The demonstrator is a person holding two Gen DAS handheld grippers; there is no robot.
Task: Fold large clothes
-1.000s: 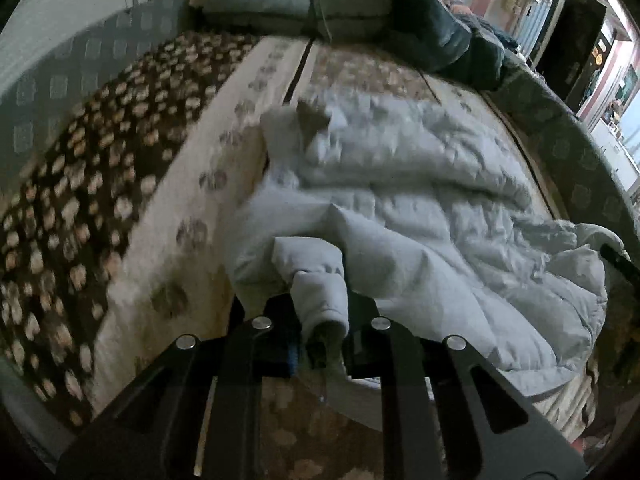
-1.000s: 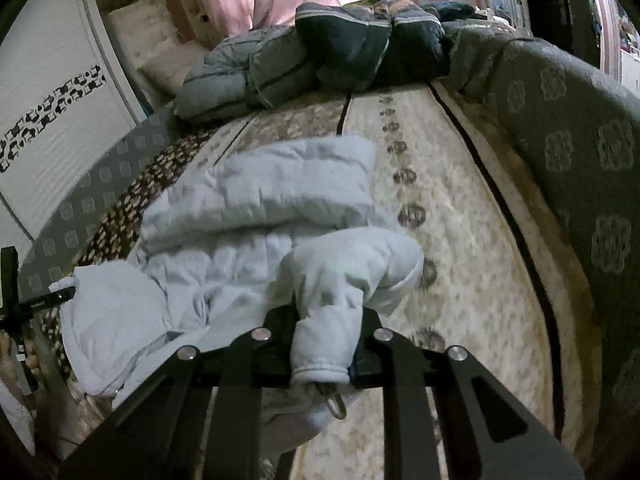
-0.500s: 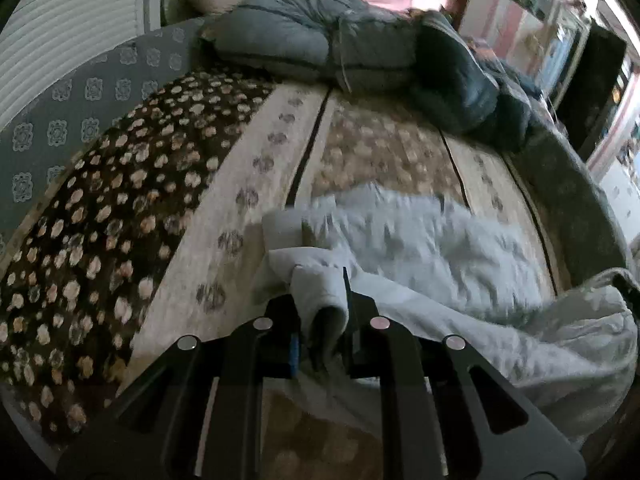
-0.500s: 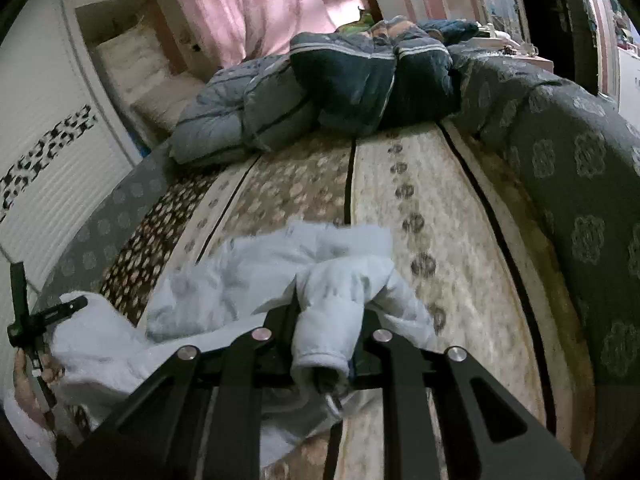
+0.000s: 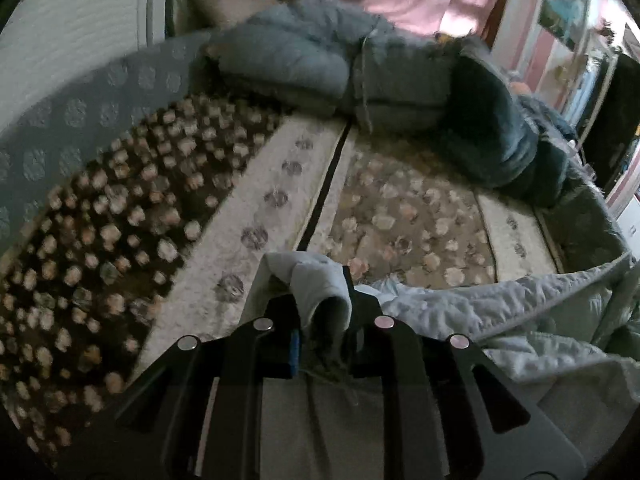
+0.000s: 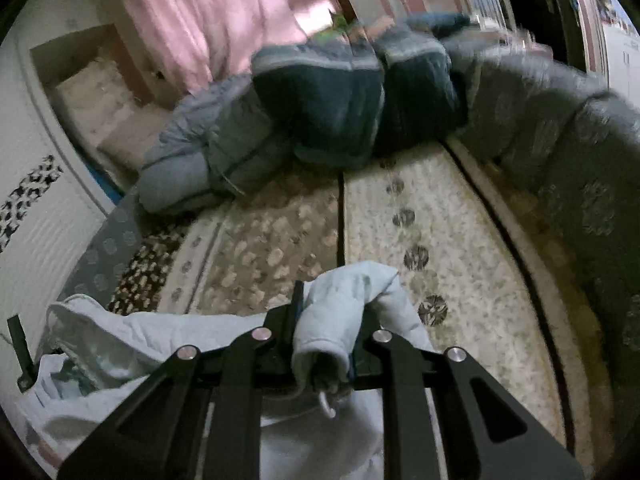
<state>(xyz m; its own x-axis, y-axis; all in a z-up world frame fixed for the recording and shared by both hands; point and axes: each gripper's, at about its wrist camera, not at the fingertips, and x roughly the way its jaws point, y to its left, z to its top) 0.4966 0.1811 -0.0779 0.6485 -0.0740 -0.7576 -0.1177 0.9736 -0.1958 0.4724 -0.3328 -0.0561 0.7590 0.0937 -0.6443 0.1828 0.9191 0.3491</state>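
Observation:
A pale blue quilted jacket (image 5: 500, 312) hangs between my two grippers, lifted off the bed. My left gripper (image 5: 322, 312) is shut on a bunched corner of it. My right gripper (image 6: 326, 316) is shut on another bunched corner of the jacket (image 6: 344, 304); a metal zipper ring dangles under it. The rest of the jacket sags to the left in the right wrist view (image 6: 132, 344). The left gripper shows at that view's left edge (image 6: 20, 352).
The bed (image 5: 280, 208) has a brown and cream paw-print cover. Folded grey-blue and dark padded coats (image 5: 360, 68) are piled at its far end, also in the right wrist view (image 6: 320, 92). Grey padded sides (image 6: 580, 168) border the bed. Pink curtains (image 6: 208, 12) hang behind.
Both grippers have lifted the jacket up and pulled it toward me off the bed. Most of the bed cover, covered by the jacket a second ago, now shows.

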